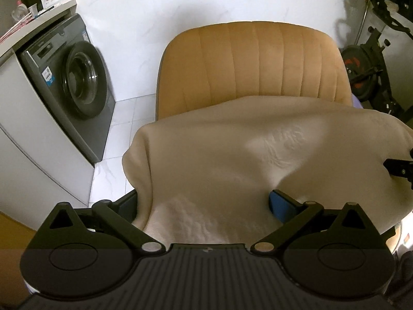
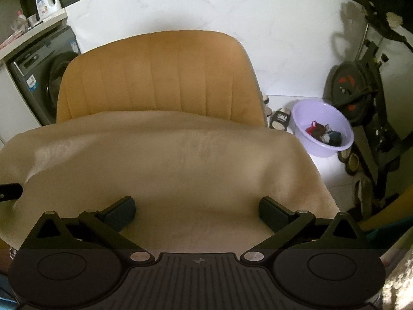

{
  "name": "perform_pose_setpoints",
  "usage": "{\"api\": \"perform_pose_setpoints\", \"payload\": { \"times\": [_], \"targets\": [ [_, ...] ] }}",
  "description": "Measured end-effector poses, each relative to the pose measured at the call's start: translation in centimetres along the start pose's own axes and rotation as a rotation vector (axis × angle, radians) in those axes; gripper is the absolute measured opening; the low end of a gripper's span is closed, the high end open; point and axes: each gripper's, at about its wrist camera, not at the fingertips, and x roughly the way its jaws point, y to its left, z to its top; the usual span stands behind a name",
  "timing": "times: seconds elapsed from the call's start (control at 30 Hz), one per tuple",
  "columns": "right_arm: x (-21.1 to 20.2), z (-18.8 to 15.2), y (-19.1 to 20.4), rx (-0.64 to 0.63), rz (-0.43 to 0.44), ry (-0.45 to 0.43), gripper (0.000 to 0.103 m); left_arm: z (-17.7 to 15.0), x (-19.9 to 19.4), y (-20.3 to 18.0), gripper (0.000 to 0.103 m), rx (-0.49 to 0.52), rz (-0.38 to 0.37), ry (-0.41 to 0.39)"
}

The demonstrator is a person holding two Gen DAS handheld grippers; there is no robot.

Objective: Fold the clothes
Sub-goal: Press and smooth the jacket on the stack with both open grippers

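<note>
Both grippers, L (image 1: pixel 204 206) & R (image 2: pixel 197 210), had jaws spread wide w/ nothing pinched, over the beige garment (image 2: pixel 160 165) draped on the tan chair (image 2: pixel 160 72) seat. Washer (image 1: pixel 74 82) stood left, purple basin (image 2: pixel 322 131) right.
</note>
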Motion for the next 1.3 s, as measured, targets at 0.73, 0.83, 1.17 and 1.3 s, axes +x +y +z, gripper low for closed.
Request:
{"api": "perform_pose_setpoints", "payload": {
  "times": [0.73,0.83,1.17,1.3],
  "targets": [
    [0.4,-0.4,0.2,0.042,0.002,0.017,0.102,2.2,-7.1,-2.4,0.103,-0.003,-0.062,-0.169],
    [0.4,-0.2,0.1,0.046,0.008,0.027,0.102,1.0,-2.9,-2.5,0.103,-0.040,-0.092,-0.002],
    [0.9,-0.5,-0.3,0.052,0.034,0.039,0.102,-1.6,0.0,-3.9,0.103,0.002,-0.053,0.009],
    [0.7,-0.9,0.4,0.048,0.035,0.040,0.102,-1.6,0.0,-4.0,0.103,0.005,-0.047,0.002]
  ]
}}
